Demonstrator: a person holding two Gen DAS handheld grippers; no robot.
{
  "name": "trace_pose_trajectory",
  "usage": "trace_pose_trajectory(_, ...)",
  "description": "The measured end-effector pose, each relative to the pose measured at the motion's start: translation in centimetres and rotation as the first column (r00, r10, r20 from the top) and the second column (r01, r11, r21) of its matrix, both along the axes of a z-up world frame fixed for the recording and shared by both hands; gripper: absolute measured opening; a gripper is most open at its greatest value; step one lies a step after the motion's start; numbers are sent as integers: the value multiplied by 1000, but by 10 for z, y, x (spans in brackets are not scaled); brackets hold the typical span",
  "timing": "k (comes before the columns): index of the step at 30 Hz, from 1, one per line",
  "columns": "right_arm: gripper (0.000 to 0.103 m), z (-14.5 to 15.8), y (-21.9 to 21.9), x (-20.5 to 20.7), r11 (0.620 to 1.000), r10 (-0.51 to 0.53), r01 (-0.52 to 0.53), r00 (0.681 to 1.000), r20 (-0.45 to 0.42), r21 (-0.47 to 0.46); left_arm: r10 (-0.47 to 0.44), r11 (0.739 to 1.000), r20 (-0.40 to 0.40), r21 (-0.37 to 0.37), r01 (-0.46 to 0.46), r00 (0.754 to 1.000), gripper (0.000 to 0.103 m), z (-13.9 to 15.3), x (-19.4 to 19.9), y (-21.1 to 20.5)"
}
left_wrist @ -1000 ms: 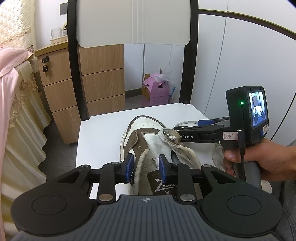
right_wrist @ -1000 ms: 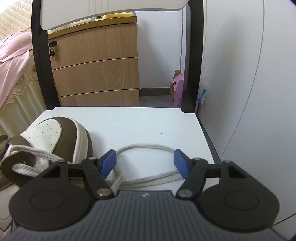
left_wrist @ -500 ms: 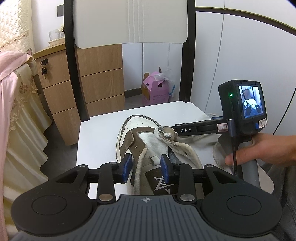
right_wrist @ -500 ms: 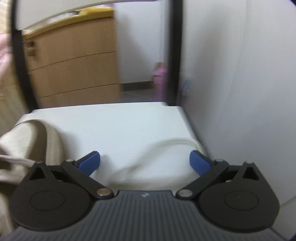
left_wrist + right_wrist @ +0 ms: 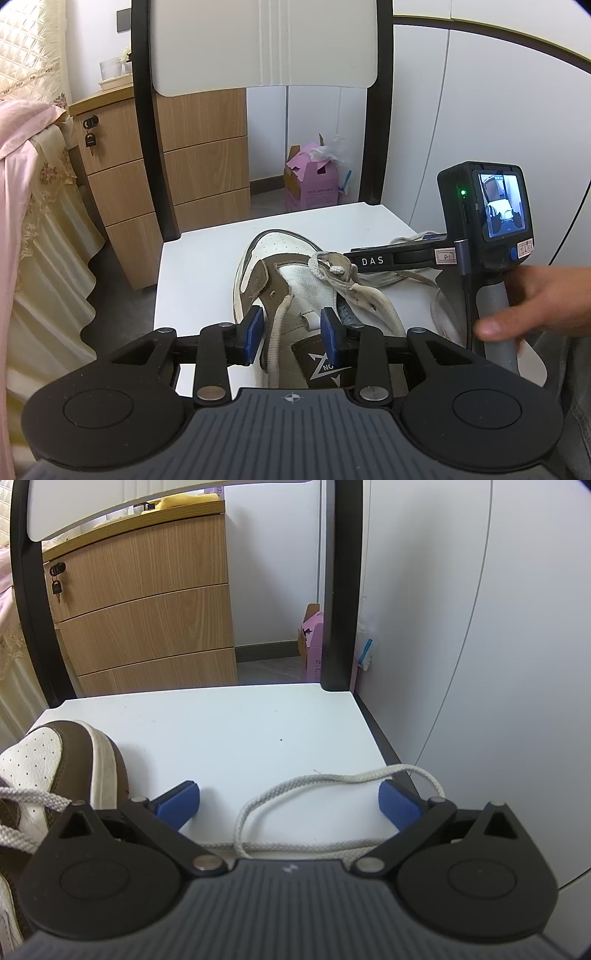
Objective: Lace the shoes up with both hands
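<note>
A white and brown shoe [image 5: 280, 243] lies on the white chair seat [image 5: 199, 266], toe pointing away. My left gripper [image 5: 291, 332] straddles its upper. One pad rests against the left eyelet flap and the other against the tongue's right edge, with a lace strand [image 5: 275, 332] between them. My right gripper [image 5: 384, 246], held by a hand [image 5: 535, 299], comes in from the right; its near fingertip is beside the lace end at a right eyelet. In the right wrist view this gripper [image 5: 288, 806] stands wide open. A loose loop of lace [image 5: 325, 778] lies on the seat [image 5: 240, 720] between its pads, right of the shoe [image 5: 74, 746].
The chair's black frame and white backrest [image 5: 262, 44] rise behind the seat. Beyond stand a wooden drawer cabinet [image 5: 203, 162] and a pink box [image 5: 310, 184] on the floor. A bed with pink cloth [image 5: 22, 155] is at the left, and white panels [image 5: 480, 627] are close on the right.
The right gripper's jaws have spread wide, and the lace loop now lies loose between them. Its view swung right in a blur and came back. The left gripper stayed on the shoe.
</note>
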State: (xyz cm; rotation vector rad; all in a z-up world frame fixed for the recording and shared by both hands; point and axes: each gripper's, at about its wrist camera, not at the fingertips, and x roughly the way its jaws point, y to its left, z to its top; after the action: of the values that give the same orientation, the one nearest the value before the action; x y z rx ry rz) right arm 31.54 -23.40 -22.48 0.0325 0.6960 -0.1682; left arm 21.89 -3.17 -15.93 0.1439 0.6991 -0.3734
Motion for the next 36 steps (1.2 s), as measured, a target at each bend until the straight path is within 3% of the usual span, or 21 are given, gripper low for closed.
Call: trace_pose_trajectory(36, 103, 2, 1, -1, 1000, -2, 2, 1000, 1, 1, 6, 1000, 2, 4, -6, 1000, 38, -1, 2, 1)
